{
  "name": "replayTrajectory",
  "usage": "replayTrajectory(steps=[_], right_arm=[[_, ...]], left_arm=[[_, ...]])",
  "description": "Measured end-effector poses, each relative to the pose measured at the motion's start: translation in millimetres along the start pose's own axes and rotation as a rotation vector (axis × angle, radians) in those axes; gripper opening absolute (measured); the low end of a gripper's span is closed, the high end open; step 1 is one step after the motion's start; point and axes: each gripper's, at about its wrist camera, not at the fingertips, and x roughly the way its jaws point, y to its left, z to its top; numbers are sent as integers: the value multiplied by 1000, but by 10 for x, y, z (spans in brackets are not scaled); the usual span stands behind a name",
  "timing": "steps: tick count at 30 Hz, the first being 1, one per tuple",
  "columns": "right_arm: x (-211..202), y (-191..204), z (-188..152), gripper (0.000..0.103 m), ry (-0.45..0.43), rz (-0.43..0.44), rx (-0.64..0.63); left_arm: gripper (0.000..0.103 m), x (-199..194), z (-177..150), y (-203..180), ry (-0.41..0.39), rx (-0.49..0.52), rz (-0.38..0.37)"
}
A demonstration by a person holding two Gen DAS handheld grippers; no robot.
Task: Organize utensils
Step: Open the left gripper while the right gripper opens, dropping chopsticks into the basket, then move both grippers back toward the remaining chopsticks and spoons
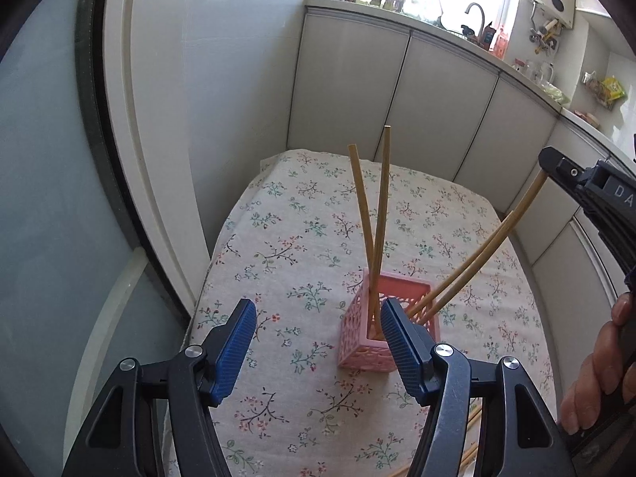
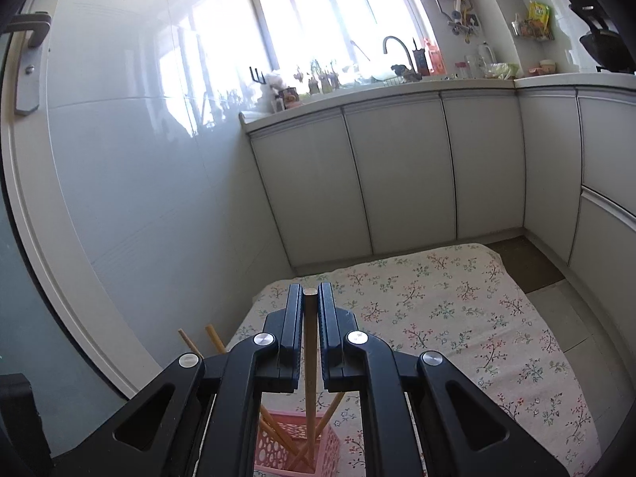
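Altogether 4 chopsticks (image 1: 377, 214) in 1 pink basket (image 1: 391, 328).

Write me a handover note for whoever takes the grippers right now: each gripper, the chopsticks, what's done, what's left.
Left gripper: open, nothing between its pads, hovering beside the pink basket.
Right gripper: shut on a chopstick whose lower end reaches down into the basket.
Done: two chopsticks already stand in the basket, crossing each other.
In hand: the held chopstick slants out to the right alongside another.
Left: release it, then collect the loose chopsticks at the near edge of the floral cloth.
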Motion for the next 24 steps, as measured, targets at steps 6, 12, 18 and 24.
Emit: replayTrajectory(steps=[6,12,18,24], right_arm=[[55,-101,-38,16,51,12,18],[-177,-265,47,51,98,42,28],[-432,-531,33,61,218,32,50],[-604,-860,-161,68,358,0,82]], left_arm=[[68,-5,19,-45,5,19,-5],[73,-31,1,-125,12,44,-14],[76,-58,-91,-263,38,97,-37],[81,-82,-229,-417,77,167,-53]])
